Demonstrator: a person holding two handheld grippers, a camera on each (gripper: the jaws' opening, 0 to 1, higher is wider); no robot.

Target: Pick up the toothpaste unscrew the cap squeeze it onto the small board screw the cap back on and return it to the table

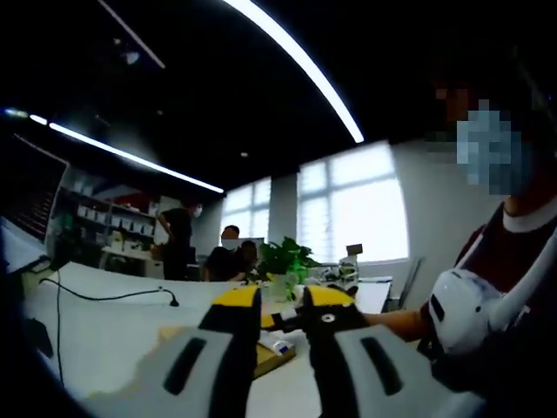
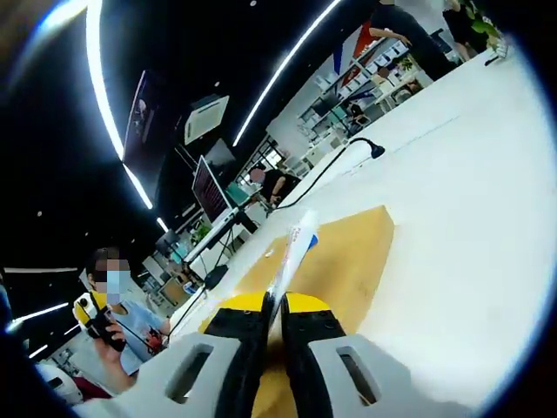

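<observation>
Grippers: two, each with black jaws tipped in yellow.
Left gripper (image 1: 282, 306): jaws drawn close on a small item between the tips; whether that item is the cap I cannot tell, as it is too small and dim.
Right gripper (image 2: 276, 306): jaws closed on the flat end of the toothpaste tube (image 2: 291, 248).
Toothpaste tube: one; white and slim with a red mark and a blue patch near its far end; it sticks out from the right gripper's tips, raised over the small board (image 2: 348, 261). The nozzle end is too blurred to say whether the cap is on.
Small board: one; tan wood, lying flat on the white table (image 2: 461, 218). In the left gripper view a corner of it (image 1: 277, 355) shows under the jaws, the rest hidden by them.
Cable: one black cable (image 1: 104, 294) snaking over the table toward its far edge; in the right gripper view its plug end (image 2: 374, 150) lies beyond the board.
Potted plant (image 1: 285, 259): one, green, at the table's far edge in the left gripper view.
People: several; three stand or sit beyond the far edge in the left gripper view, one in a dark top (image 1: 178, 235). A person's sleeve (image 1: 496, 252) is cut off at that view's right.
Monitors: one (image 2: 209, 188) in the right gripper view, its screen unreadable.
Ceiling lights: long white strips (image 1: 296, 61), overexposed.
</observation>
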